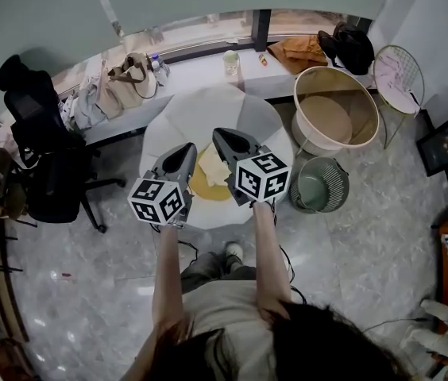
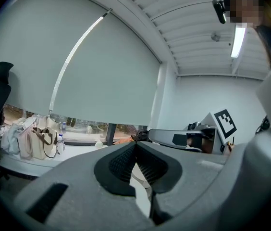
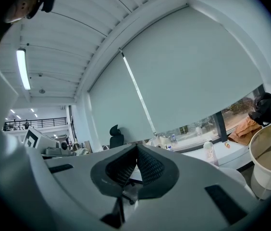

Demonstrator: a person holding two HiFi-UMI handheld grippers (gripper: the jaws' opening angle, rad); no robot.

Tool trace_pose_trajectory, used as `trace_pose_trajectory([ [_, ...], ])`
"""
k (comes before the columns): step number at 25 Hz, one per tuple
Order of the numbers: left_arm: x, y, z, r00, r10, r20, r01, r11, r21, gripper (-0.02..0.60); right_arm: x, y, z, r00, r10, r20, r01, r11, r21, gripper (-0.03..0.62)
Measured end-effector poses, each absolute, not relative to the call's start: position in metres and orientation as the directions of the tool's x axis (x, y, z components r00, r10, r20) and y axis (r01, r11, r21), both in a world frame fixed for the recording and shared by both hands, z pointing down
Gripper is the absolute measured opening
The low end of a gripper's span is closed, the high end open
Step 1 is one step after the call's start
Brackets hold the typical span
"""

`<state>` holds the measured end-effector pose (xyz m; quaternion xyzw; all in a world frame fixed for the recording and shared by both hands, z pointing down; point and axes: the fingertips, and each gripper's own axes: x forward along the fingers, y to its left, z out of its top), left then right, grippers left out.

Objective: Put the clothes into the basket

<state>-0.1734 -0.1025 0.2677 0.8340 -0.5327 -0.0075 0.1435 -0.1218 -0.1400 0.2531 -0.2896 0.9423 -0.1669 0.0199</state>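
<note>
Yellow and cream clothes (image 1: 208, 175) lie in a heap on the round white table (image 1: 168, 125) in the head view. A large cream basket (image 1: 335, 105) stands on the floor to the table's right; it also shows at the right edge of the right gripper view, basket (image 3: 270, 158). My left gripper (image 1: 191, 146) hovers over the clothes' left side, its jaws meeting at the tip, left gripper (image 2: 135, 143), with nothing between them. My right gripper (image 1: 218, 132) is held beside it over the heap's far edge, also shut and empty, right gripper (image 3: 136, 146). Both point about level, above the clothes.
A small green wire basket (image 1: 319, 185) sits on the floor by the table's right edge. A black office chair (image 1: 45, 157) stands at the left. Bags (image 1: 125, 82), a bottle (image 1: 231, 60), an orange cloth (image 1: 299, 50) and a black bag (image 1: 351, 46) line the window counter.
</note>
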Motion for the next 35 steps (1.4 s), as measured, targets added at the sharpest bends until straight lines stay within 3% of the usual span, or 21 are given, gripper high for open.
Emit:
trace_pose_trajectory([
  [18, -0.197, -0.161, 0.320, 0.532, -0.817, 0.221, -0.827, -0.446, 0.342, 0.011, -0.148, -0.193, 0.312, -0.757, -0.628, 0.179, -0.642, 0.665, -0.382, 0.009],
  [35, -0.204, -0.190, 0.372, 0.596, -0.747, 0.295, -0.792, -0.486, 0.368, 0.011, -0.160, -0.230, 0.354, -0.775, -0.597, 0.207, -0.624, 0.669, -0.404, 0.009],
])
